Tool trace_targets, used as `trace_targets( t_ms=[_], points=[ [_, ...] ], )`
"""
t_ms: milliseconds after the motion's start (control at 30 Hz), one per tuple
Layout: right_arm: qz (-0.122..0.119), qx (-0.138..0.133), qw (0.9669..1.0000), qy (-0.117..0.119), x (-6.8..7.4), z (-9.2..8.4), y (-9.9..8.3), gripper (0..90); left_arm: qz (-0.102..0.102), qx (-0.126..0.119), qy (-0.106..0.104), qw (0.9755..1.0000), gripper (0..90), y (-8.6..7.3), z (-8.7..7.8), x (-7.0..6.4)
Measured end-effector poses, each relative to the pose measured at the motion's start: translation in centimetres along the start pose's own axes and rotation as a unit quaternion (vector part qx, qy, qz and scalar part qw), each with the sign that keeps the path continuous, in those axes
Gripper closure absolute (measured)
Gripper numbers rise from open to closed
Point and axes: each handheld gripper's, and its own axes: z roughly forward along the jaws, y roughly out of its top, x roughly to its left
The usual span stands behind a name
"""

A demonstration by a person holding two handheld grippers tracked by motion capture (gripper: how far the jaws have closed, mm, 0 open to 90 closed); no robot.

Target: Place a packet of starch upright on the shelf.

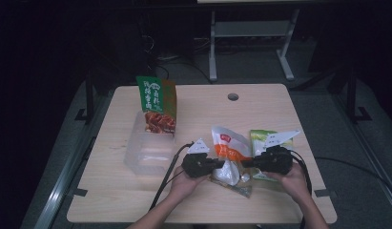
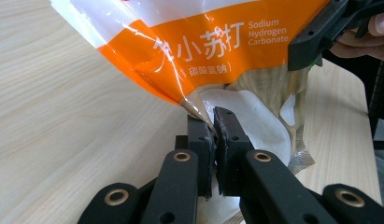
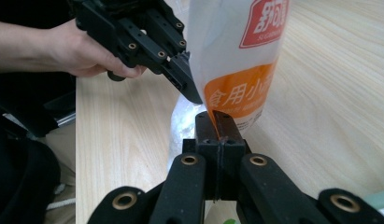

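A white and orange baking soda bag [image 1: 227, 148] hangs just above the middle of the wooden table [image 1: 203, 114], held between both grippers. My left gripper [image 1: 221, 164] is shut on a folded edge of the bag [image 2: 203, 46], with the film pinched between its pads [image 2: 201, 135]. From the other side, my right gripper [image 1: 244, 163] is shut on the bag's opposite edge [image 3: 241, 56], its jaws pressed together on the film. In the left gripper view the right gripper [image 2: 297, 51] reaches in at the upper right. The left gripper [image 3: 192, 95] and its hand appear in the right gripper view.
A clear plastic bin [image 1: 136, 157] sits at the left with a green and orange pouch [image 1: 157, 102] upright at its far end. A green packet [image 1: 260, 138] lies beside the right hand. A clear wrapper [image 1: 237, 187] lies under the bag. A cable hole [image 1: 233, 97] is at the back.
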Motion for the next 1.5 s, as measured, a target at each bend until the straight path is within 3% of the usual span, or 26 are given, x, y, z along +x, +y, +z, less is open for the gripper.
trace_targets(
  t_ms=[167,500,600,800,900,1033,1133,1400,1500],
  points=[
    [0.019,0.001,0.9998,-0.009,-0.2,0.1,-0.1,87.6,0.001,-0.008,0.015,0.9999,86.8,-0.4,-0.4,-0.4],
    [0.052,0.025,0.9983,-0.01,-0.2,1.8,0.5,69.9,0.018,-0.016,0.027,0.9994,87.4,-1.0,-0.9,-1.4],
    [0.054,0.027,0.9982,-0.003,0.0,2.2,0.9,72.4,0.026,-0.013,0.026,0.9992,87.4,-1.1,-1.0,-1.6],
    [0.058,0.031,0.9978,-0.003,0.2,2.4,1.2,89.5,0.039,-0.014,0.032,0.9986,87.3,-1.3,-1.6,-1.9],
    [0.063,0.022,0.9977,0.007,0.2,2.2,1.2,90.0,0.04,-0.013,0.033,0.9986,83.3,-1.3,-2.1,-1.9],
    [0.062,0.005,0.9981,0.008,0.4,1.6,1.7,90.0,0.038,-0.01,0.043,0.9983,68.4,-1.3,-2.8,-1.8],
    [0.051,0.004,0.9987,-0.004,0.7,1.0,2.4,90.0,0.033,-0.006,0.047,0.9983,62.2,-1.4,-3.5,-1.8],
    [0.032,0.009,0.9988,-0.036,1.2,-0.1,4.8,90.0,0.048,0.006,0.034,0.9983,56.9,-2.4,-4.5,-2.9],
    [0.034,0.005,0.9987,-0.037,1.2,0.0,5.4,90.0,0.057,0.006,0.031,0.9979,56.5,-2.6,-4.9,-3.5]
  ],
)
